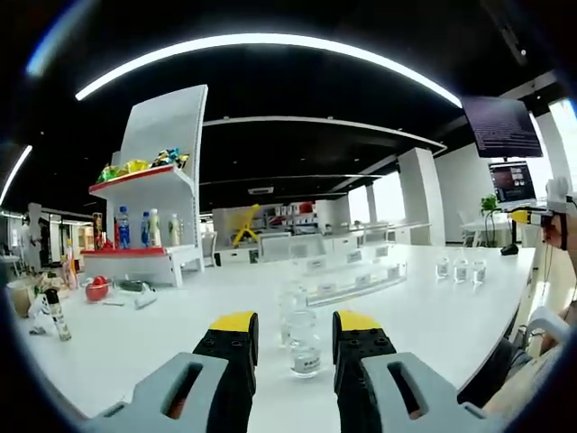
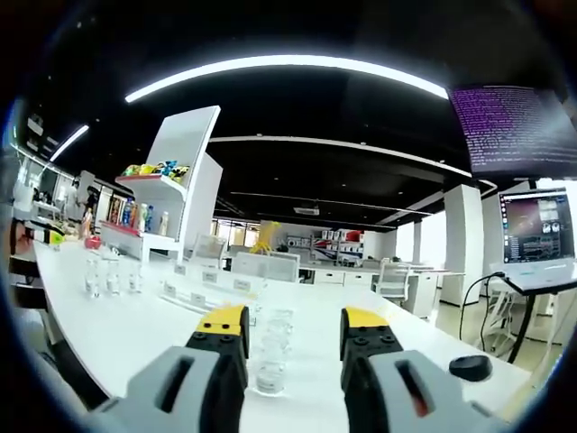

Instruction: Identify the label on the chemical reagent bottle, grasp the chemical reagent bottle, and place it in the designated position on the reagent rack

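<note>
A small clear reagent bottle [image 1: 305,350] with a white label stands on the white table [image 1: 162,338], in the gap between my left gripper's [image 1: 296,325] yellow-tipped jaws. The jaws are open and do not touch it. A second clear bottle [image 1: 292,302] stands just behind. The clear reagent rack [image 1: 356,275] with label tags lies further back. In the right gripper view, my right gripper [image 2: 293,323] is open too, with a short row of clear bottles [image 2: 270,365] between its jaws. The rack [image 2: 207,293] runs off to the left there.
Three more bottles [image 1: 460,269] stand on the table's right side, seen also as bottles [image 2: 113,275] at the left. A white shelf of drinks [image 1: 149,212] stands at back left. A black puck [image 2: 469,366] lies right; a monitor [image 2: 536,225] beyond. The right gripper [image 1: 532,216] enters at far right.
</note>
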A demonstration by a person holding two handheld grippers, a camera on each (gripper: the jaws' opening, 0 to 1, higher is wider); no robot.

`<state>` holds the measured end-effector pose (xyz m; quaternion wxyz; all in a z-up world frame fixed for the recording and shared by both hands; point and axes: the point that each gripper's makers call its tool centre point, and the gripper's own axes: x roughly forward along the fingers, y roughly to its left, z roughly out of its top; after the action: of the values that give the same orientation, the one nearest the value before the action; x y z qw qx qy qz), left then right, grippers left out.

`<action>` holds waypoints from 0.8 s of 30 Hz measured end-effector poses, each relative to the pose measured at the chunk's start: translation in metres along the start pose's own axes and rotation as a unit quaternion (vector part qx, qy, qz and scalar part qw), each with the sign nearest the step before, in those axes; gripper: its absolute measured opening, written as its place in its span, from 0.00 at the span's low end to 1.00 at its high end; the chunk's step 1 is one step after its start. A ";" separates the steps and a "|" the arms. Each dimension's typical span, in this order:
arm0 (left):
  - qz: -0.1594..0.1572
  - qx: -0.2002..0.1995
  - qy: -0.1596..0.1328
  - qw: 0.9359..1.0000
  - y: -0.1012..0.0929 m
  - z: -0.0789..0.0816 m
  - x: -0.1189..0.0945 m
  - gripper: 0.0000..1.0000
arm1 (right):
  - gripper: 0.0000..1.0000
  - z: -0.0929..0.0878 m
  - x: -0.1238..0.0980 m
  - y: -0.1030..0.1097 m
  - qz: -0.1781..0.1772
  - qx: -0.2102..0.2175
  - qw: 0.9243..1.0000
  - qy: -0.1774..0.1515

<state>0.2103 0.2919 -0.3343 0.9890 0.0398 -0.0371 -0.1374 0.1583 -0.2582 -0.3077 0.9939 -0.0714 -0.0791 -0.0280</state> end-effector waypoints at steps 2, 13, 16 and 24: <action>-0.005 0.001 0.005 1.000 -0.001 -0.003 0.001 0.33 | 0.41 -0.004 0.001 0.002 0.007 -0.004 1.000 0.008; -0.014 -0.004 0.013 1.000 -0.003 -0.008 0.004 0.33 | 0.41 -0.016 0.003 0.018 0.050 -0.021 0.998 0.037; -0.015 -0.002 0.016 1.000 -0.003 -0.009 0.004 0.33 | 0.42 -0.017 0.003 0.022 0.059 -0.021 0.997 0.040; -0.022 0.000 0.029 0.999 -0.003 -0.017 0.003 0.33 | 0.42 -0.019 0.002 0.030 0.080 -0.017 0.996 0.043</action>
<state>0.2134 0.2891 -0.3510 0.9864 0.0448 -0.0072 -0.1580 0.1648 -0.2314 -0.3304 0.9940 -0.0935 -0.0298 0.0474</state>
